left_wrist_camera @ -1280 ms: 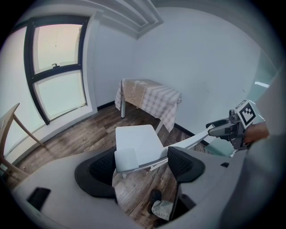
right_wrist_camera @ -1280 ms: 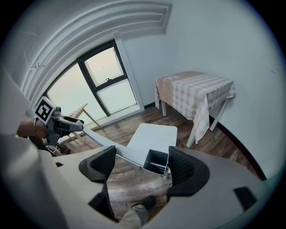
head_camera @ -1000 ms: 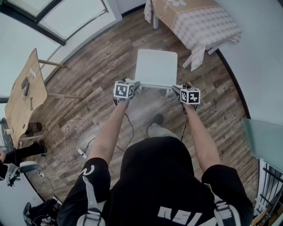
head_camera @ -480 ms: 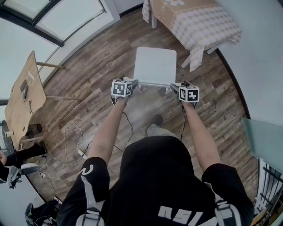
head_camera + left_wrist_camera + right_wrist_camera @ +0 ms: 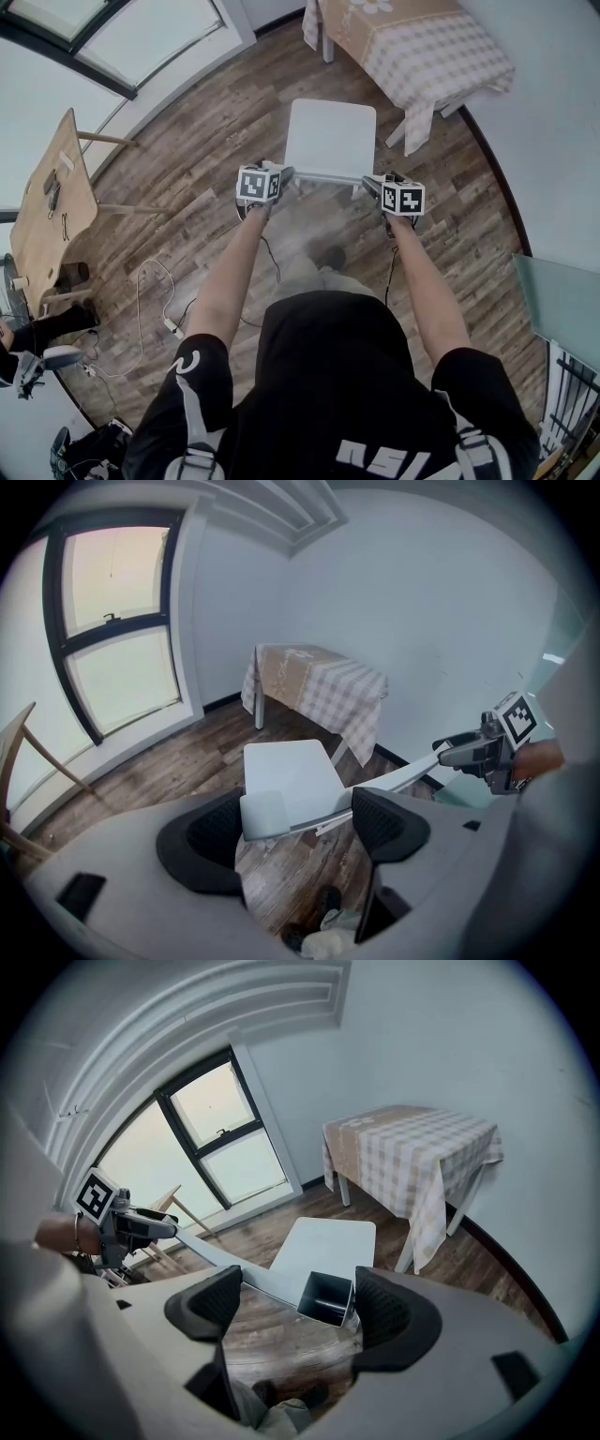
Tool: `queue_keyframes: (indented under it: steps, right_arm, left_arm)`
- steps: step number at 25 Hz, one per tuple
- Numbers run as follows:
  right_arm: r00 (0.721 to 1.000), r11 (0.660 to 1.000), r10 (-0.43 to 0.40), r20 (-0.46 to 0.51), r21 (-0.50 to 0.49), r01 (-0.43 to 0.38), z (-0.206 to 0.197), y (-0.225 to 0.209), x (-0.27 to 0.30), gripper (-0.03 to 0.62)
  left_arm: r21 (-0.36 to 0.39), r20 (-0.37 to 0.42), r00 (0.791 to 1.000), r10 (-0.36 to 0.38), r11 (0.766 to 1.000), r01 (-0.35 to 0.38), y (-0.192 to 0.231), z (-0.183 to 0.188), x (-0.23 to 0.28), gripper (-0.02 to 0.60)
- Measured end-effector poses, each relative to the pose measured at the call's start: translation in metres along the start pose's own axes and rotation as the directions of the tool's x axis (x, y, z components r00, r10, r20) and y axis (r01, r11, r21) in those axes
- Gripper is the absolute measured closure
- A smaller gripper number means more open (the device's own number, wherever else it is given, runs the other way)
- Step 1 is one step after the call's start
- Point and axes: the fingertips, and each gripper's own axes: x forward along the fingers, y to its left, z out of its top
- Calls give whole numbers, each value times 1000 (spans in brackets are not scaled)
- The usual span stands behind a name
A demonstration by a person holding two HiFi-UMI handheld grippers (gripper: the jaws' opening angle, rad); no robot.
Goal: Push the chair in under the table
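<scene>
A white chair (image 5: 330,139) stands on the wood floor with its seat facing the table (image 5: 422,47), which wears a checked cloth; a gap of floor lies between them. My left gripper (image 5: 284,176) sits at the left end of the chair's top back rail (image 5: 328,178), my right gripper (image 5: 371,186) at the right end. In the left gripper view the rail (image 5: 300,816) lies across the open left gripper (image 5: 295,827). In the right gripper view the rail's hollow end (image 5: 328,1299) sits by the right jaw of the open right gripper (image 5: 298,1309).
A wooden board on legs (image 5: 56,187) stands at the left near a large window (image 5: 141,37). A white cable (image 5: 155,291) trails on the floor behind it. A pale wall runs along the right, with a glass panel (image 5: 562,291) low at the right.
The chair and both grippers have edged slightly toward the table. The person's foot below the chair has shifted and now looks blurred.
</scene>
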Motion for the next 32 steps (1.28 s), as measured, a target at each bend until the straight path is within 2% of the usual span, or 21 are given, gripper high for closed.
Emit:
queue_keyframes:
  steps: [7,32]
  right_arm:
    - [999,999,-41,-6,-2,41,9,2,-1,200]
    - [998,998,-55,-3,17,55,34,-7,16,200]
  left_arm:
    - [5,0,1000,11,1000,-11,5,6,0,225]
    - [21,-7,1000,-5,1000,6,19,34,18,225]
